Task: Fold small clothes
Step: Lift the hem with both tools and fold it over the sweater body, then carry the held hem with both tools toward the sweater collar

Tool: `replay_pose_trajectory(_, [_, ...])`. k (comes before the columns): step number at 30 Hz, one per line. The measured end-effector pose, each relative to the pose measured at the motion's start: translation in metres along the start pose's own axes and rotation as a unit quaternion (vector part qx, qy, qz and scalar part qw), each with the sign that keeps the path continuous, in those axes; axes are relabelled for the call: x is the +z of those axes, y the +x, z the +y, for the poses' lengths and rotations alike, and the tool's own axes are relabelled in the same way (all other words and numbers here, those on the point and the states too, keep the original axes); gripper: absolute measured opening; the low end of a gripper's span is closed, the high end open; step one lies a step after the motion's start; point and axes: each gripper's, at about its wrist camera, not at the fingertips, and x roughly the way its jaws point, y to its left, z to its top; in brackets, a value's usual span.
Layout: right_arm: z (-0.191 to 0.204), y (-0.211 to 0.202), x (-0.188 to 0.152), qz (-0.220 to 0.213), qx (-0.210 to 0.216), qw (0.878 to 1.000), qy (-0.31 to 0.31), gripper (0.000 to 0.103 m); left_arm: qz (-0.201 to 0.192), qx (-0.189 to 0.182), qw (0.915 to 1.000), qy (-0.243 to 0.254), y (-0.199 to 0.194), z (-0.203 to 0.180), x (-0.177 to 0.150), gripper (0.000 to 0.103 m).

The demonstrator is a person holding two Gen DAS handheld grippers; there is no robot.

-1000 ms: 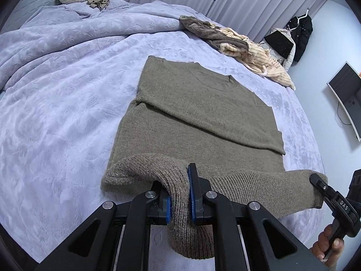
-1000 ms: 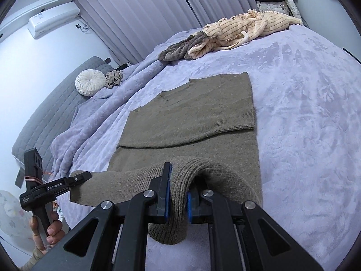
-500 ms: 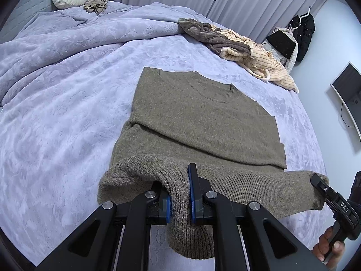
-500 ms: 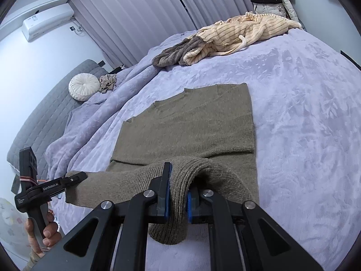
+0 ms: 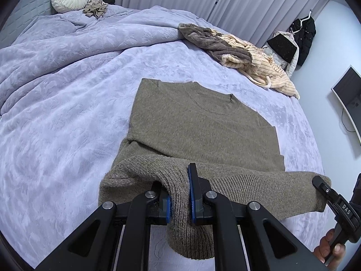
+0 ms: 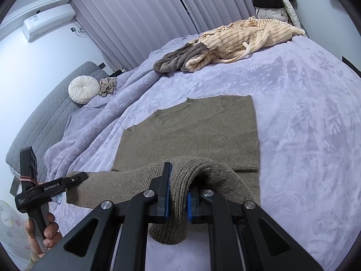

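Both grippers carried the hem further up over the olive-brown knit sweater point(image 5: 203, 126) since the earlier frames. Left wrist view: left gripper point(image 5: 180, 194) clamped on ribbed hem at 6 o'clock; sweater flat on lilac bedspread point(image 5: 67, 113). Right wrist view: right gripper point(image 6: 178, 194) pinching hem; striped cream garment point(image 6: 248, 36) at 1 o'clock.

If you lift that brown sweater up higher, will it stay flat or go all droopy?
Probably droopy: the brown sweater already sags between the left tongs and right tongs. It looks thick and knitted, so likely not slippery, and it shouldn't roll.
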Motion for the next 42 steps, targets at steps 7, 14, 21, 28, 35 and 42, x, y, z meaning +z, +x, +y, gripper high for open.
replay_pose_trajectory(7, [0.008, 0.008, 0.010, 0.000, -0.003, 1.000, -0.010, 0.012, 0.005, 0.002, 1.0000, 0.003, 0.007, -0.003, 0.008, 0.013])
replay_pose_trajectory(14, [0.008, 0.016, 0.022, -0.001, -0.004, 1.000, -0.006, 0.012, 0.003, -0.007, 0.9999, -0.009, 0.012, 0.001, 0.019, 0.013])
replay_pose_trajectory(21, [0.007, 0.026, 0.036, -0.001, -0.009, 1.000, -0.007, 0.012, -0.001, -0.003, 1.0000, -0.004, 0.019, -0.002, 0.031, 0.013])
replay_pose_trajectory(28, [0.005, 0.036, 0.048, 0.002, -0.014, 1.000, -0.005, 0.012, -0.001, -0.002, 1.0000, 0.002, 0.028, -0.005, 0.045, 0.013])
replay_pose_trajectory(35, [0.001, 0.048, 0.056, 0.006, -0.020, 1.000, -0.002, 0.012, 0.003, 0.002, 1.0000, 0.007, 0.040, -0.008, 0.055, 0.013])
replay_pose_trajectory(42, [-0.003, 0.061, 0.065, 0.009, -0.025, 1.000, -0.001, 0.012, 0.008, 0.006, 0.9998, 0.015, 0.052, -0.013, 0.067, 0.013])
